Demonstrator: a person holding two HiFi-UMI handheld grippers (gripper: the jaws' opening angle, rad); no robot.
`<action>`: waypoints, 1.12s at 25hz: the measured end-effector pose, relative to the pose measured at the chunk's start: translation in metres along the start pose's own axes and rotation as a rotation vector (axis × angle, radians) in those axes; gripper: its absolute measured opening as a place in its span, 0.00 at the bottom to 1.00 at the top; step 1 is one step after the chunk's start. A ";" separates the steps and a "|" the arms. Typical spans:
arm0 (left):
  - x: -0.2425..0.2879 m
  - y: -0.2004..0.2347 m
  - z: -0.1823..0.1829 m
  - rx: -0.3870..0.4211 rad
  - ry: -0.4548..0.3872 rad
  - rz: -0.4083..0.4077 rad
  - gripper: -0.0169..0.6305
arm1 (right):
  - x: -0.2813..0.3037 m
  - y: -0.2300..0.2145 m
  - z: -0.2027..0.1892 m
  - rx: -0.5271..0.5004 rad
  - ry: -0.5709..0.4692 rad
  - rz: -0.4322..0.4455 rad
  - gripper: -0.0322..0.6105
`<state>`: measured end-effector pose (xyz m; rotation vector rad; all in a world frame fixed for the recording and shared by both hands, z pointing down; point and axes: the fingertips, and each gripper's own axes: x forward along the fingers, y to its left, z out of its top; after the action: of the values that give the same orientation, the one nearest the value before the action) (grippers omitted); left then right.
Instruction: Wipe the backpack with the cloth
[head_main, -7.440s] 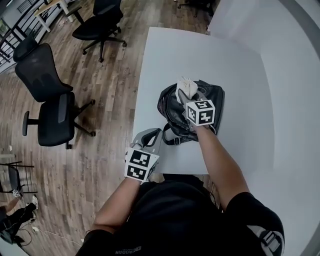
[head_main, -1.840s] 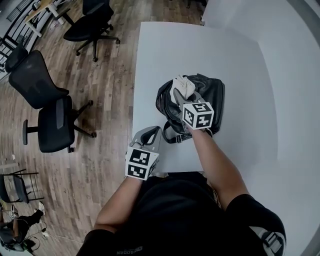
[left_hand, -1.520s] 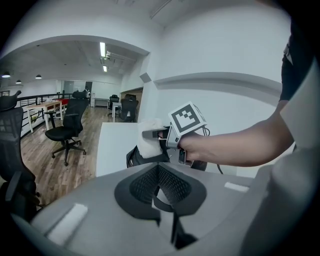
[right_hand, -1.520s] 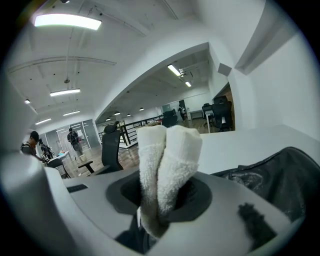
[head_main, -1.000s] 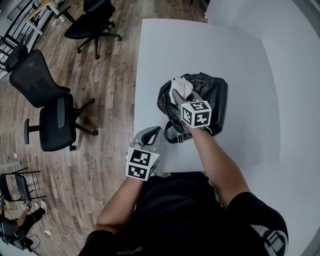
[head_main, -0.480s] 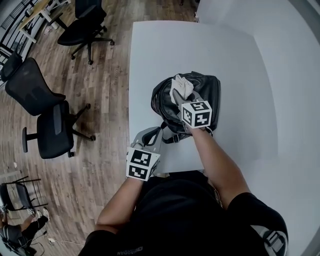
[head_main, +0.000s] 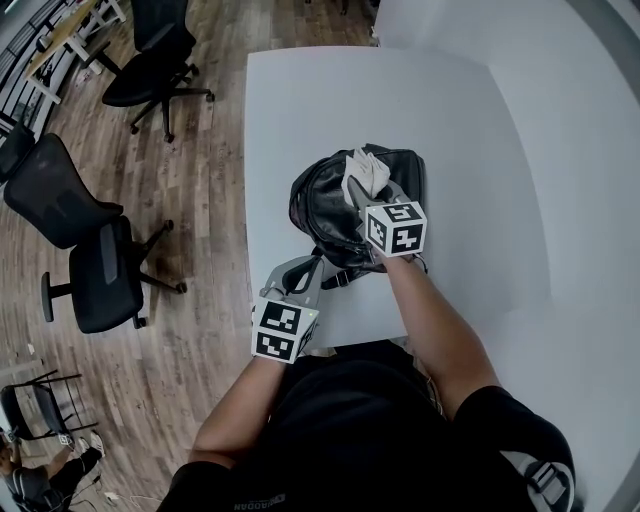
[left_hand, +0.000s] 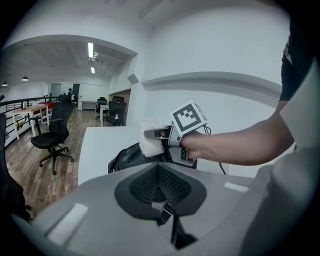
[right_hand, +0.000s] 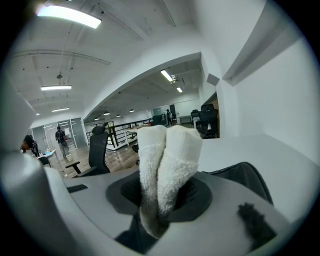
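Observation:
A black leather backpack (head_main: 325, 205) lies on the white table (head_main: 300, 110). My right gripper (head_main: 364, 190) is shut on a folded white cloth (head_main: 368, 172), which presses on the bag's top, near the middle. In the right gripper view the cloth (right_hand: 167, 160) stands up between the jaws, with the backpack (right_hand: 245, 180) behind it. My left gripper (head_main: 312, 268) sits at the bag's near edge. Its jaws are shut on a black strap (left_hand: 166, 212) of the backpack. The left gripper view also shows the cloth (left_hand: 149, 142) and the backpack (left_hand: 127, 157).
The table's left edge (head_main: 250, 200) drops to a wooden floor with black office chairs (head_main: 85, 270) (head_main: 150, 60). A white wall (head_main: 580, 150) curves along the right side. My right forearm (head_main: 430, 310) reaches over the table's near edge.
The cloth has slid a little to the right across the backpack's top, from its left part towards the middle. The left gripper has kept its place at the strap.

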<state>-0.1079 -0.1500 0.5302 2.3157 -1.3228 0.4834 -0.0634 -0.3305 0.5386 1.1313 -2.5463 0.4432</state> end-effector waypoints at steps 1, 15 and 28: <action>0.001 -0.001 0.001 0.003 -0.001 -0.003 0.03 | -0.002 -0.003 0.001 0.000 -0.004 -0.006 0.22; 0.011 -0.019 0.008 0.034 -0.004 -0.049 0.03 | -0.037 -0.043 0.023 0.011 -0.065 -0.101 0.22; 0.017 -0.031 0.017 0.051 -0.011 -0.085 0.03 | -0.069 -0.075 0.040 0.033 -0.118 -0.177 0.22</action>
<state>-0.0715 -0.1568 0.5184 2.4080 -1.2251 0.4827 0.0306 -0.3494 0.4858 1.4207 -2.5159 0.3853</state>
